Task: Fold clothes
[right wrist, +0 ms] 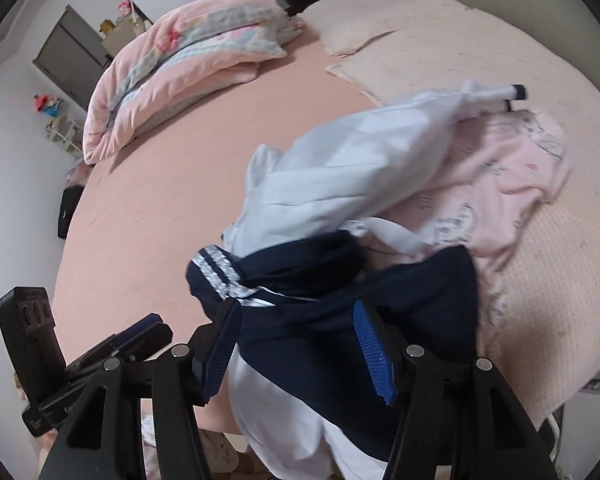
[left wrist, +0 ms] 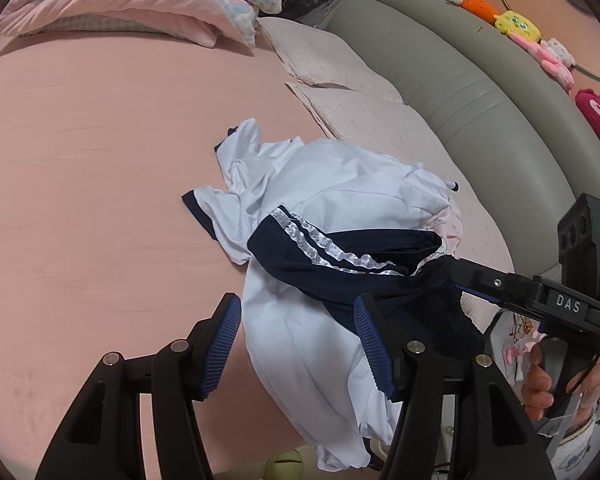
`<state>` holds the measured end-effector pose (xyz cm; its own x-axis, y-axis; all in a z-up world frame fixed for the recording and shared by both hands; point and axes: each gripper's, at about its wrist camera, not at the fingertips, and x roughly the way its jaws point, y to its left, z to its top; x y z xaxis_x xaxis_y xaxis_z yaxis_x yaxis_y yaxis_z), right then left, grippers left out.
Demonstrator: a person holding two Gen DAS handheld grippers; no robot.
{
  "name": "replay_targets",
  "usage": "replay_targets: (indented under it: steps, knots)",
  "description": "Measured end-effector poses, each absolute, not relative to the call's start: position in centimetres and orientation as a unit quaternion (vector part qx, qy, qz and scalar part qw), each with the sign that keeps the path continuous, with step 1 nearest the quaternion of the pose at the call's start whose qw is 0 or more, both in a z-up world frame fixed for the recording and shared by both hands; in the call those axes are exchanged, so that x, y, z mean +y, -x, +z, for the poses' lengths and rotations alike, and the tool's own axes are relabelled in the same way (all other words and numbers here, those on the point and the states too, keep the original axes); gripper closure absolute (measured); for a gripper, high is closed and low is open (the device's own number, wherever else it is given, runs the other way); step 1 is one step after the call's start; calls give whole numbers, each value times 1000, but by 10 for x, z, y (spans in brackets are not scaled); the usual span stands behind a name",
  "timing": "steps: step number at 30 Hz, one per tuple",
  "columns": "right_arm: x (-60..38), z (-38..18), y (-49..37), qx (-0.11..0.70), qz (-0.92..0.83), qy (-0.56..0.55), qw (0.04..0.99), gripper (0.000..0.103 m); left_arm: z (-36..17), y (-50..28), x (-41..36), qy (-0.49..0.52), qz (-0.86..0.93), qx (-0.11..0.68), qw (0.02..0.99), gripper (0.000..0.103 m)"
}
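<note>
A crumpled white and navy garment [left wrist: 332, 200] with silver lace stripes lies at the near edge of the pink bed [left wrist: 80, 160], part of it hanging over the edge. My left gripper [left wrist: 296, 344] is open, its blue pads on either side of the white cloth. My right gripper [right wrist: 296, 344] is open around the navy part [right wrist: 400, 300] of the garment; in the left wrist view it [left wrist: 456, 268] reaches into the cloth from the right. A pink printed garment [right wrist: 512, 172] lies under the white one.
A folded pink quilt [left wrist: 140, 0] lies at the far side of the bed. Two pale pillows [left wrist: 340, 76] rest against a grey padded headboard [left wrist: 480, 92] with plush toys [left wrist: 520, 28] on top. A dark cabinet [right wrist: 72, 56] stands by the wall.
</note>
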<state>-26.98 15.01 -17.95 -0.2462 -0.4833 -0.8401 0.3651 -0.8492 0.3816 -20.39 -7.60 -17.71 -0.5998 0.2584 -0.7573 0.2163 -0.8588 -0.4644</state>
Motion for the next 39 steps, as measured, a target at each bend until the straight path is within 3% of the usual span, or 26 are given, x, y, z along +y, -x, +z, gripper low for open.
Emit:
replay_targets:
  steps: [17, 39]
  knots:
    - [219, -197, 280, -88, -794, -574, 179, 40, -191, 247, -72, 481, 839, -255, -13, 47]
    - [189, -224, 306, -77, -781, -604, 138, 40, -218, 266, -77, 500, 811, -303, 2, 48]
